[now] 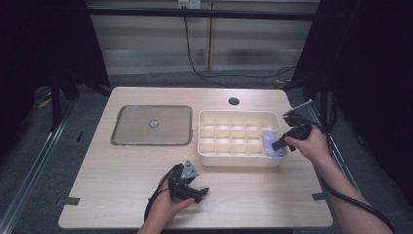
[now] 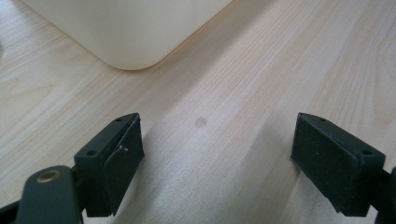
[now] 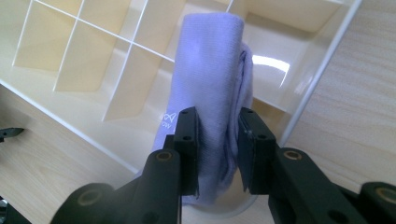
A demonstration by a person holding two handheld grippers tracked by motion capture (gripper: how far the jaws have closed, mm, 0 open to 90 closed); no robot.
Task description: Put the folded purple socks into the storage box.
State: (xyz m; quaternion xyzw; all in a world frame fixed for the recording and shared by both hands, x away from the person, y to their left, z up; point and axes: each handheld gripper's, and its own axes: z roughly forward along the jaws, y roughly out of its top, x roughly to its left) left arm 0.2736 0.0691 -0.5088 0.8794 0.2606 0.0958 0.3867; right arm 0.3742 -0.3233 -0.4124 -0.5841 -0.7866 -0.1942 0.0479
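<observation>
The jaws of the right gripper [image 3: 218, 149] squeeze a folded purple cloth [image 3: 210, 70], now over the right end of the white divided box [image 1: 238, 161]. Lower it straight into one slot. The left gripper [image 2: 217, 158] rests on the tabletop [image 1: 146, 165], jaws wide

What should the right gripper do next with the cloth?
Probably lower it a little further into the cell, then open. The right gripper is shut on the lilac cloth, which is folded, at the right end of the divided tray, partly over its cells but not yet seated in one.
</observation>
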